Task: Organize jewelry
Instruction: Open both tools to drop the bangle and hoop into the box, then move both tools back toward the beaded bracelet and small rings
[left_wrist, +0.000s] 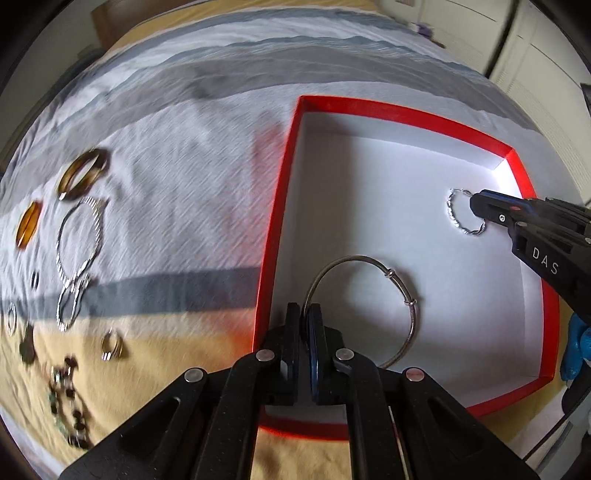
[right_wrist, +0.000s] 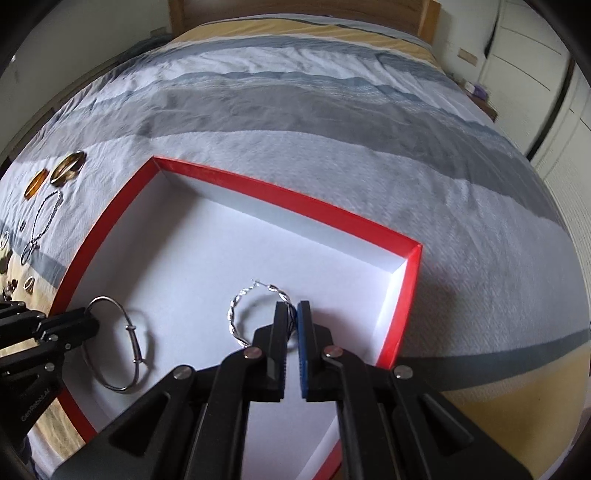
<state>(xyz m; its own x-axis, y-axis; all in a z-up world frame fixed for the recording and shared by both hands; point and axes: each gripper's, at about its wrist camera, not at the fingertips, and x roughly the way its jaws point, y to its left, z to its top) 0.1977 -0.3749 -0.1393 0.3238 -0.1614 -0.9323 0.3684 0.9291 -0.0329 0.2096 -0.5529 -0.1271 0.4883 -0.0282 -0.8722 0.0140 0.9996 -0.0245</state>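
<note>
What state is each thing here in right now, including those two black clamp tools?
Red box: open, no lid on it.
Silver bangle: inside the box, pinched by the left gripper.
Twisted hoop earring: inside the box, pinched by the right gripper.
Brown bangles: lying loose on the bedspread.
Beaded bracelet: loose on the bedspread.

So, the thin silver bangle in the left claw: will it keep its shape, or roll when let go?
The silver bangle looks like stiff wire: it holds its round form while pinched at one spot by the left claw. It probably weighs little. Released on edge, it may roll or tip flat inside the red box.
</note>
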